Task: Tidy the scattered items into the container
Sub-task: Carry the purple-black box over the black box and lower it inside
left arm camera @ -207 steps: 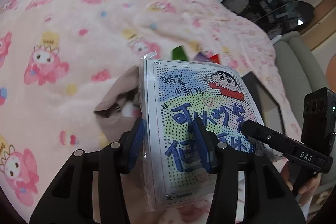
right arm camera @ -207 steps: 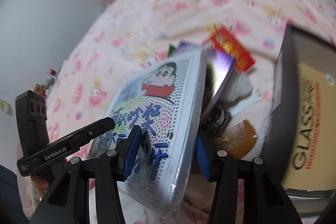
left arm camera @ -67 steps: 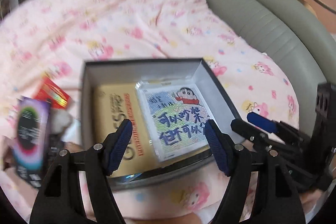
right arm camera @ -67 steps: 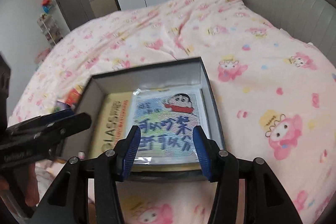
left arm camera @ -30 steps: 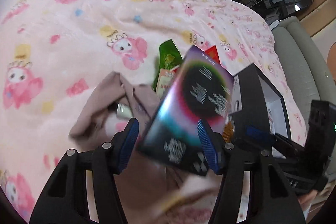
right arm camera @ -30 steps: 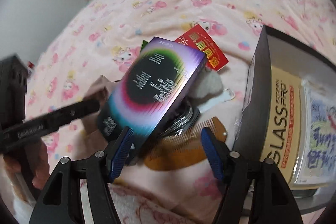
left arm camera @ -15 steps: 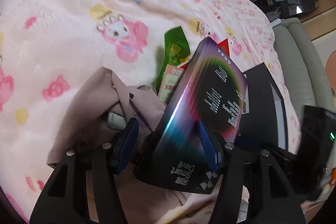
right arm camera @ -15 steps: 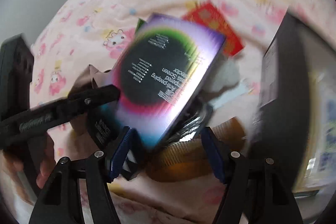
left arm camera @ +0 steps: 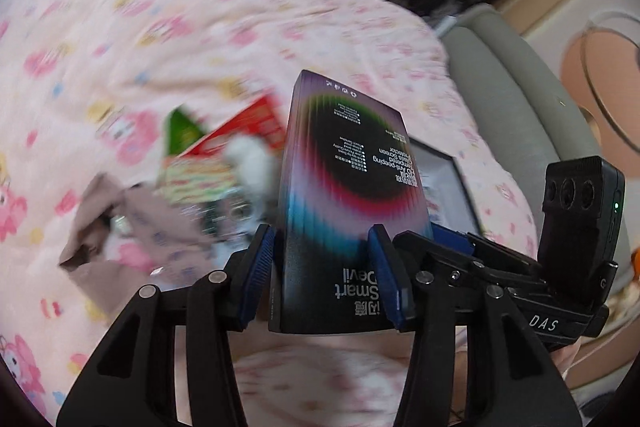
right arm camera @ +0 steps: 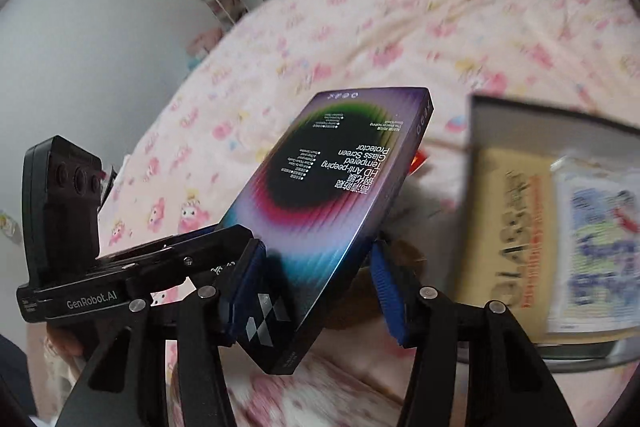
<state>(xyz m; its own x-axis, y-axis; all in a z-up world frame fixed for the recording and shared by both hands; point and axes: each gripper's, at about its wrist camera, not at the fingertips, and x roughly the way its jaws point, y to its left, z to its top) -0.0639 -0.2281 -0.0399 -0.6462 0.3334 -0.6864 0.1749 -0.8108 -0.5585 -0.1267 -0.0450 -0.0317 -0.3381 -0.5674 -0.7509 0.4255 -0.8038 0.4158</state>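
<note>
Both the left gripper (left arm camera: 324,267) and right gripper (right arm camera: 316,283), jaws just narrowed, clamp the purple screen-protector box (left arm camera: 352,195) aloft beside the black container (right arm camera: 560,227), which already holds two flat packs, while the red packet (left arm camera: 244,127), green sachet (left arm camera: 182,131) and brown cloth (left arm camera: 132,227) await.

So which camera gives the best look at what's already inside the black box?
The right wrist view. It looks into the black box, showing the yellow glass pack and the cartoon bead kit, though blurred. The left wrist view shows only a strip of the box's rim behind the held screen protector box.
</note>
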